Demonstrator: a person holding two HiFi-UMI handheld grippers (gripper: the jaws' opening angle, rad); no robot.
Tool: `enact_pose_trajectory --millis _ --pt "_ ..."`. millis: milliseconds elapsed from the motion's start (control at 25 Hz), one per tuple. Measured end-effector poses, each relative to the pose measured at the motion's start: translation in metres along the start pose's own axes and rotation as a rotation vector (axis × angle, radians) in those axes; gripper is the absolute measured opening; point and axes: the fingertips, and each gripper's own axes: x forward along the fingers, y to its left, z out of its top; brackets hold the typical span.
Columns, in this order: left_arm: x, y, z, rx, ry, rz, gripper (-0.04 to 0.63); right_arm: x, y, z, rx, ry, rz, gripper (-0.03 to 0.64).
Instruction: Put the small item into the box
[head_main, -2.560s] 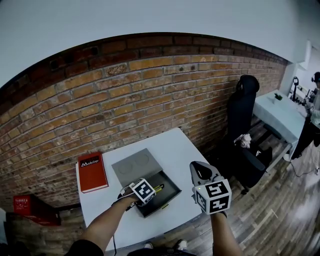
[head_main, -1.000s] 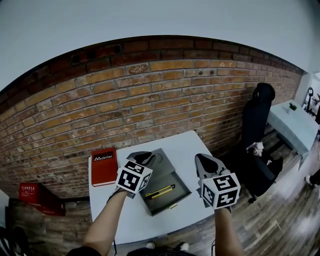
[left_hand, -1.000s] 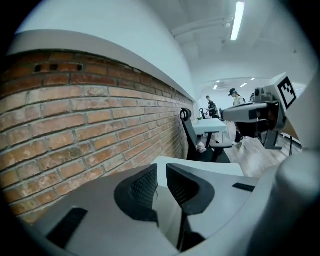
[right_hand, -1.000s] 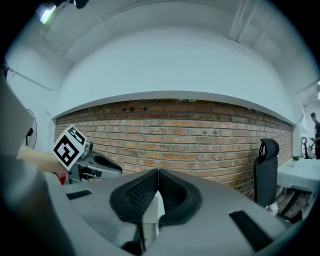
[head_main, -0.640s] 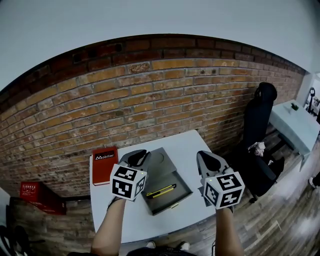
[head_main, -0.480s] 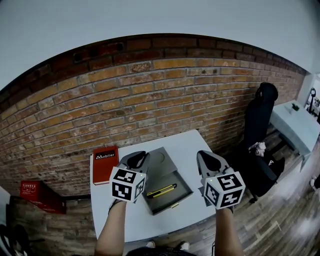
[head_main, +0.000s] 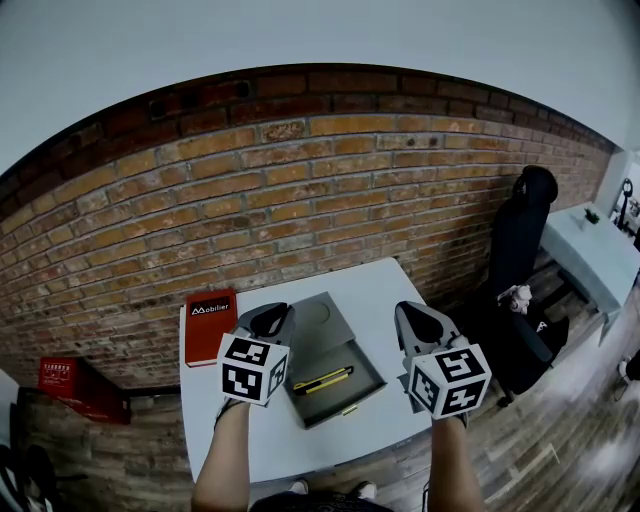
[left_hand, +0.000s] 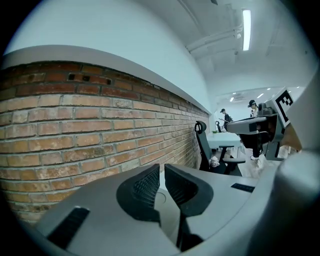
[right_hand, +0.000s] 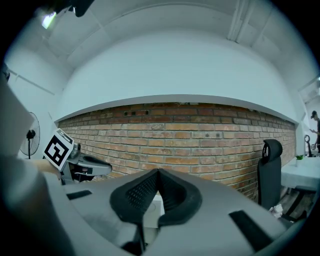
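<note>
Where the item lies: the yellow-and-black item (head_main: 322, 380) sits inside the open box (head_main: 352, 403), on its floor, near the side closest to the lid (head_main: 312, 322).
Long axis: it runs along the box's long side, slanting from near-left to far-right in the head view.
Box: it rests on the white surface (head_main: 370, 290), with the grey lid just beyond it and a red book (head_main: 210, 322) well off to the left.
Left gripper (head_main: 272, 318): it hangs above the surface over the lid's left edge; its fingers (left_hand: 145, 187) are a narrow gap apart with nothing between them.
Right gripper (head_main: 418, 322): it hangs above the surface to the right of the box; its fingers (right_hand: 172, 192) meet at the tips and hold nothing.
Item from the fingers: it is below and between the two grippers, towards the person from both sets of tips.
Nearer hand: the left, judging by the head view; the right stands clear of the box's right rim.
Task state: the item looks already placed, so I judge that any coming move turns on the lid, not the item.
</note>
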Motion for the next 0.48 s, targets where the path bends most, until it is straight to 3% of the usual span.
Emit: enact_pose_trajectory --millis 480 --pt "0.0027 0.001 0.0007 0.001 0.002 0.001 0.051 0.0019 -0.0019 0.0013 -0.002 -0.001 -0.001 0.02"
